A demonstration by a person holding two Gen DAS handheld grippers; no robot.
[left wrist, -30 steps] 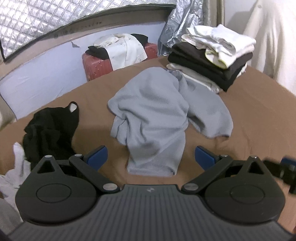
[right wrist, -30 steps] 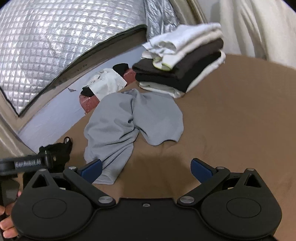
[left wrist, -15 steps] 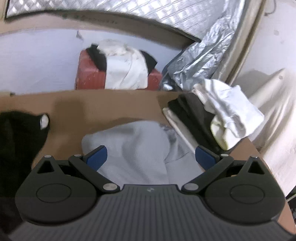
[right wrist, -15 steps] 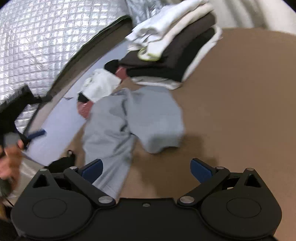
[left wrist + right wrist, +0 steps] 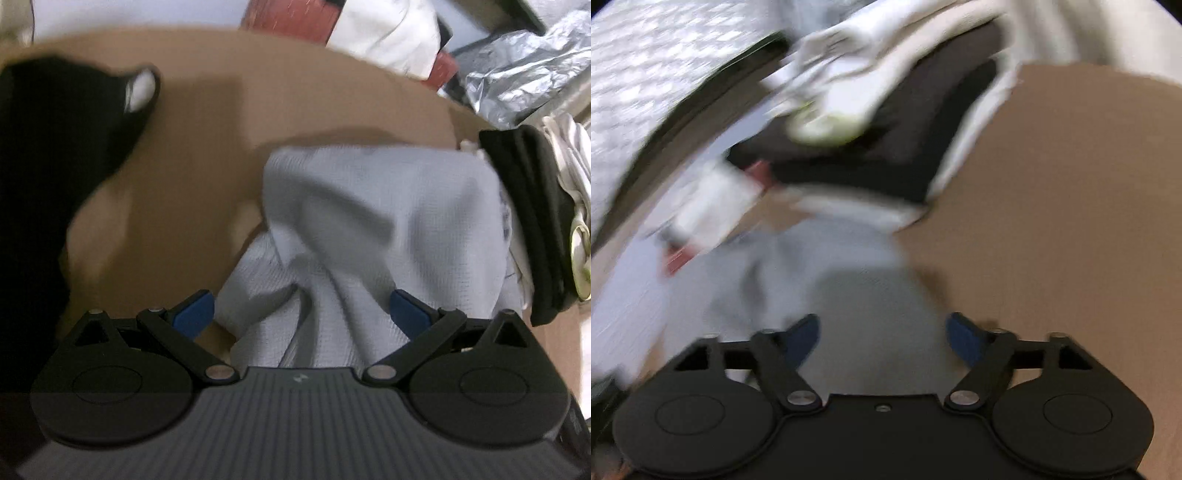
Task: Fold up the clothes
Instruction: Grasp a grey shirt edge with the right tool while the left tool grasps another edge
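Brown cloth covered the table (image 5: 207, 155) that I worked over, with a pale blue wall and quilted silver sheeting (image 5: 646, 74) behind its far edge. Through the left wrist camera I saw a crumpled grey garment (image 5: 362, 221) lying near the middle of the table, bunched into soft folds, its near end running under my left gripper (image 5: 301, 314). That gripper's blue-tipped fingers (image 5: 194, 314) were spread wide, one on each side of the grey fabric, and held nothing. A heap of black clothing (image 5: 48, 184) lay toward the table's left edge, apart from the grey garment. A stack of folded clothes (image 5: 535, 229), dark layers with white ones on top, sat by the far right edge, just beside the grey garment. Beyond the far edge stood a red box (image 5: 291, 18) with white cloth (image 5: 388, 33) draped over it. The right wrist view was badly blurred. In it my right gripper (image 5: 882, 338) hung over another part of the grey garment (image 5: 849, 295), its fingers also spread apart and empty, with the folded stack (image 5: 886, 147) ahead of it and bare brown table (image 5: 1071, 221) to the right.
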